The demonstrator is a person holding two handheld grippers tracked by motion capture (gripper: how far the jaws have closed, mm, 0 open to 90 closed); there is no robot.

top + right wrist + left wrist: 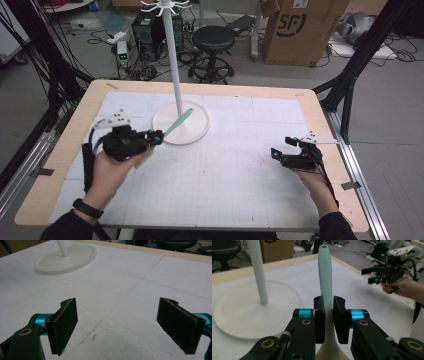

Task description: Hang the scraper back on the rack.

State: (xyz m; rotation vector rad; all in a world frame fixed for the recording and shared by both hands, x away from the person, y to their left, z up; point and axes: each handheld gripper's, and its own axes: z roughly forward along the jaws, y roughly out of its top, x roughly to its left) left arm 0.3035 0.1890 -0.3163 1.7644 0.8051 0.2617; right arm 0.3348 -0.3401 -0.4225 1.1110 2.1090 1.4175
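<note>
One spatula [325,272] is pinched at its neck by the left hand-held gripper [156,136], above the stand's base [197,131]; rotation within the narrow grip is possible (right hand-held gripper [280,152] is spread, empty).

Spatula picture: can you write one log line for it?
left gripper: shut on spatula | right gripper: open, over table | stand: upright

Readable: the letters "SF" in a dark rounded logo on the side of the brown cardboard box [300,27], far right on the floor behind the desk [320,107]. Above it on the same box a small white label, too small to read. No other text, number or sign legible anywhere.
</note>
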